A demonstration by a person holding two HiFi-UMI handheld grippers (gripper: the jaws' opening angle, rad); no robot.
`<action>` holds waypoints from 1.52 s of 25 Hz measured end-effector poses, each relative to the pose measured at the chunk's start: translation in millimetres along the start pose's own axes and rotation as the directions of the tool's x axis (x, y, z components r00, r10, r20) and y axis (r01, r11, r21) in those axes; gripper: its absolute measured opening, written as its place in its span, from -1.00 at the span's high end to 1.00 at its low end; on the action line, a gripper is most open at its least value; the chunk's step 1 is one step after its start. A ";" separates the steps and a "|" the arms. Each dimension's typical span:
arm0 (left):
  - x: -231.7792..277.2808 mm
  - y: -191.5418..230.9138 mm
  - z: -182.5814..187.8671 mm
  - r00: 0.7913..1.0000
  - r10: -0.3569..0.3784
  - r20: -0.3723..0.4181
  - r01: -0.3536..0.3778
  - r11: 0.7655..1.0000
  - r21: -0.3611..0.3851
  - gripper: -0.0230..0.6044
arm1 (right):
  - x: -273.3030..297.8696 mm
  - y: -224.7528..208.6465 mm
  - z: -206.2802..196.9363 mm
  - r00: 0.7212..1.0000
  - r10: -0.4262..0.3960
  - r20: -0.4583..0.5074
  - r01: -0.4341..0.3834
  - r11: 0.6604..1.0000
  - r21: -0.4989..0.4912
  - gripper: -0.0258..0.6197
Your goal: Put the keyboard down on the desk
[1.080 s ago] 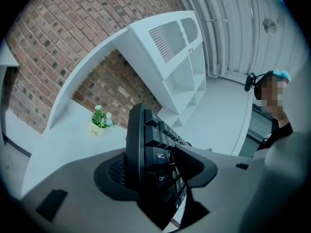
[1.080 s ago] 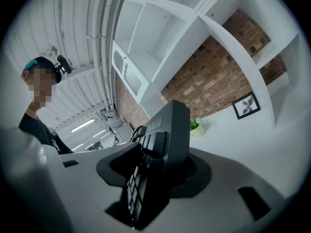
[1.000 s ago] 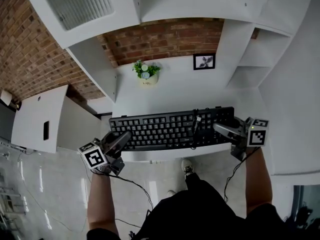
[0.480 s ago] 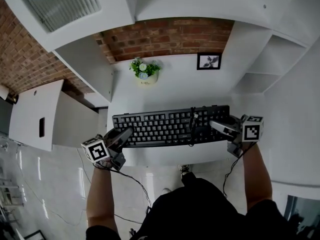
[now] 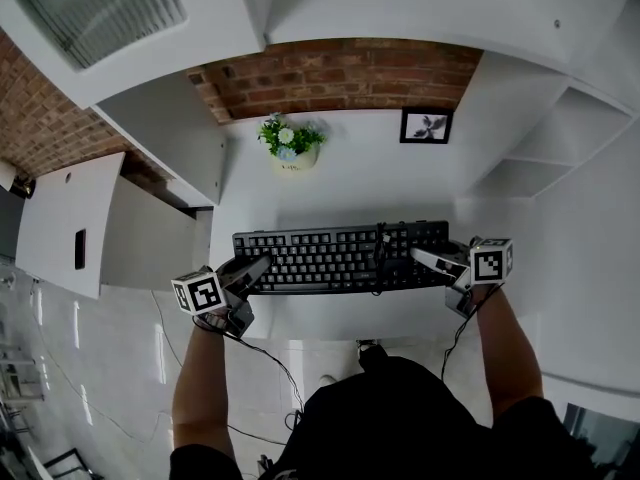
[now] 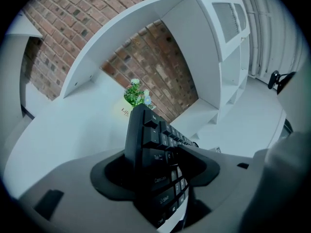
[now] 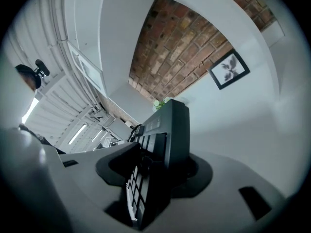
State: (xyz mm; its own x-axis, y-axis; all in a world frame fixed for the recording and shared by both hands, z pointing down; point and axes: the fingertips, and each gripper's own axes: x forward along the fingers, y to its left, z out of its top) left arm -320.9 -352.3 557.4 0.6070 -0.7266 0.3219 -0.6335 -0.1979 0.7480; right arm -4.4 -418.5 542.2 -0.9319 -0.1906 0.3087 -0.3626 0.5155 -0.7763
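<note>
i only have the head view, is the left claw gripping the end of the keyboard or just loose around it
Observer: Loose, it seems. In the left gripper view the left claw is opening. The keyboard end with the Esc key sits between its jaws, and a gap seems to show on the underside.
Operator: ok and the right one
Observer: The right gripper view shows the right claw closed on the keyboard's other end, with one jaw across the keys and the other against the underside.
Operator: cable caught in either claw
Observer: No. Only the keyboard shows between each pair of jaws. The cable lies further along the keys, beyond the right claw.
</note>
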 end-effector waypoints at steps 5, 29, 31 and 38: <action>19.7 31.5 -12.5 0.998 0.052 -0.027 -0.053 0.998 -0.027 -0.03 | 18.0 -40.2 -12.5 1.000 -0.003 -0.024 0.004 0.999 0.050 0.25; 40.4 81.7 -52.5 0.964 0.225 -0.142 -0.242 0.964 -0.110 -0.11 | 37.5 -103.4 -51.6 0.975 -0.152 -0.163 0.181 0.966 0.185 0.11; 41.6 83.4 -52.9 0.961 0.235 -0.144 -0.251 0.962 -0.108 -0.11 | 37.6 -107.3 -52.1 0.969 -0.179 -0.172 0.209 0.961 0.179 0.08; 39.5 84.5 -52.4 0.951 0.268 -0.155 -0.284 0.954 -0.094 -0.13 | 37.7 -110.8 -51.4 0.954 -0.226 -0.198 0.259 0.953 0.159 0.04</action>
State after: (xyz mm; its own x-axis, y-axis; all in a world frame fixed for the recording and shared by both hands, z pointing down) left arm -325.2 -363.2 663.8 0.4817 -0.6421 0.5963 -0.7317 0.0797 0.6769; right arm 1.3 -439.8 668.2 -0.8047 -0.1328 0.5786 -0.5883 0.3091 -0.7472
